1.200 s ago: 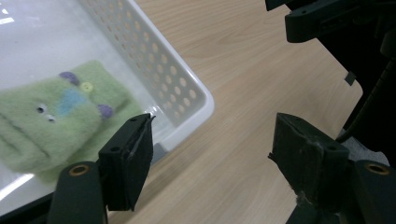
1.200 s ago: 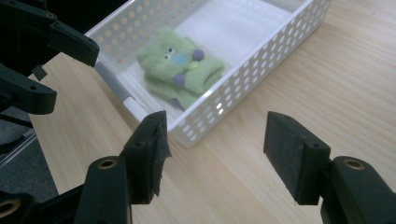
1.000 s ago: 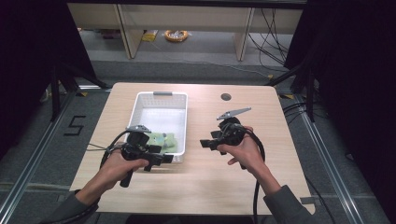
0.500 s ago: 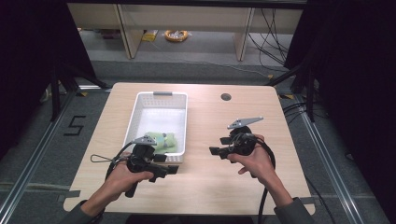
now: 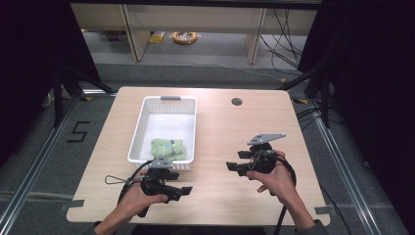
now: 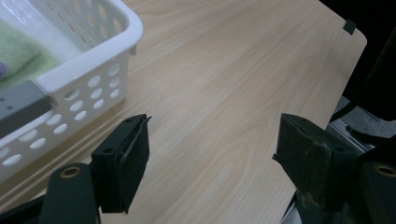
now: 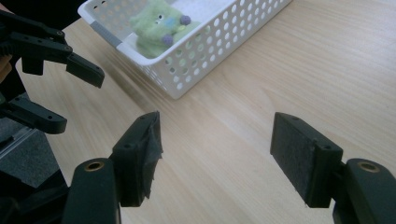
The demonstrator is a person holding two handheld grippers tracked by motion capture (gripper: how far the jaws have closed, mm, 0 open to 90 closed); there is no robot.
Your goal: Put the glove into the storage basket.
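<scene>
Basket: one white perforated plastic basket (image 5: 166,128) stands on the pale wooden table (image 5: 220,132), left of the middle, within easy reach of both hands.
Toy: one green plush toy with purple spots (image 5: 168,148) lies inside the basket at its near end, so I'd judge it already put away.
Left gripper (image 5: 182,193): low over the table just before the basket's near rim; its jaws have just been opening, stand wide apart, nothing between them.
Right gripper (image 5: 237,162): over bare wood well to the basket's right; jaws likewise just opening, empty.
Count: two grippers, one basket, one toy.
</scene>
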